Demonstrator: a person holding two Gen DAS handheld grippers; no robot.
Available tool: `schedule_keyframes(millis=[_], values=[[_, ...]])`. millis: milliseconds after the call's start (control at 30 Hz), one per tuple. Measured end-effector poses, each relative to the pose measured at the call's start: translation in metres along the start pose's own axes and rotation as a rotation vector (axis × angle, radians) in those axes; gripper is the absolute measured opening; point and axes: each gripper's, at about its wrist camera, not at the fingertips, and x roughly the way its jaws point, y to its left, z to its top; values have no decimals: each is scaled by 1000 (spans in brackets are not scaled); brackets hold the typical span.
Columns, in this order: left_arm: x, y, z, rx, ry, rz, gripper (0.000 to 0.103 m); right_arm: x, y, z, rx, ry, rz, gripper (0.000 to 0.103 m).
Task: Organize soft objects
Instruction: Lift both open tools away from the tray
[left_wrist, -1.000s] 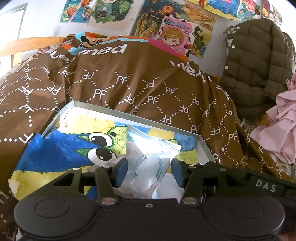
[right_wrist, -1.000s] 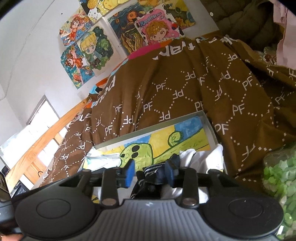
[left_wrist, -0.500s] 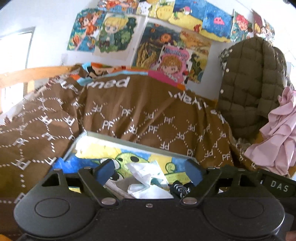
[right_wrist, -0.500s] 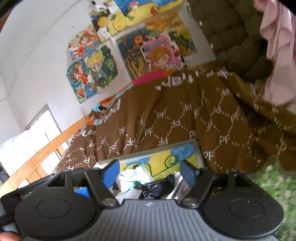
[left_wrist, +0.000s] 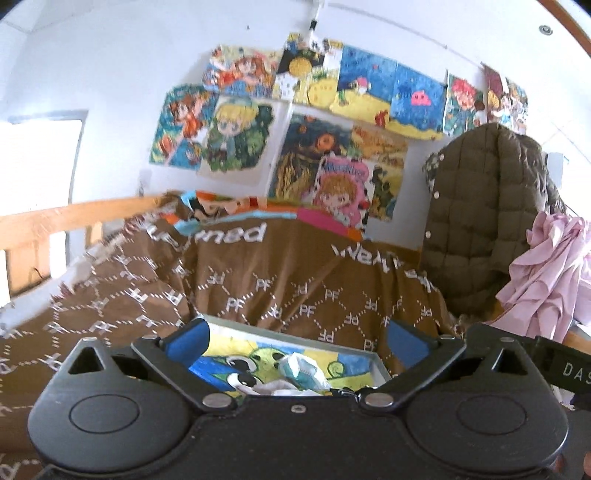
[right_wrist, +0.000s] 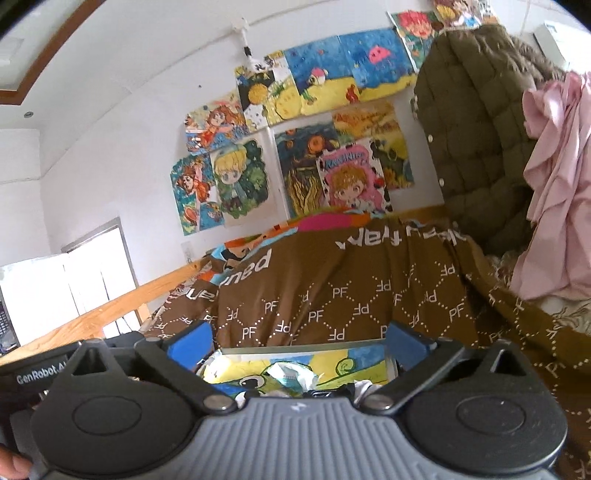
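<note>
A shallow grey box (left_wrist: 295, 336), lined with a yellow, blue and green cartoon drawing, lies on the brown blanket. In it rest a crumpled white-and-teal soft packet (left_wrist: 301, 371), a black strap (right_wrist: 325, 393) and a bit of white cloth (right_wrist: 364, 387). My left gripper (left_wrist: 297, 338) hovers above and in front of the box. Its jaws are opening wide, with nothing between the blue pads (left_wrist: 192, 336). My right gripper (right_wrist: 299, 339) hangs over the same box (right_wrist: 303, 347), its jaws also opening and nothing held. The packet (right_wrist: 291, 373) lies below it.
The brown blanket (left_wrist: 295, 273) with white PF print covers the bed. An olive quilted jacket (left_wrist: 480, 221) and a pink cloth (left_wrist: 546, 273) hang at the right. A wooden rail (left_wrist: 55, 221) runs along the left, and drawings (left_wrist: 314, 122) cover the wall.
Both grippers opened, the left off the white-and-teal packet and the right off the black strap, which now lie in the box. Both rose, drew back and tilted up toward the wall.
</note>
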Motion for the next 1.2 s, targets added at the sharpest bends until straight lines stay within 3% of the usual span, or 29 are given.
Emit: schedule_keyframes(millis=[667,1200], values=[[-102,23,-30,2,-19,45,102,-75,43,-27,-74,6,10,103],[-139,57,-66,3,79,71,102,-105,70,-75,-140,123,19,103]])
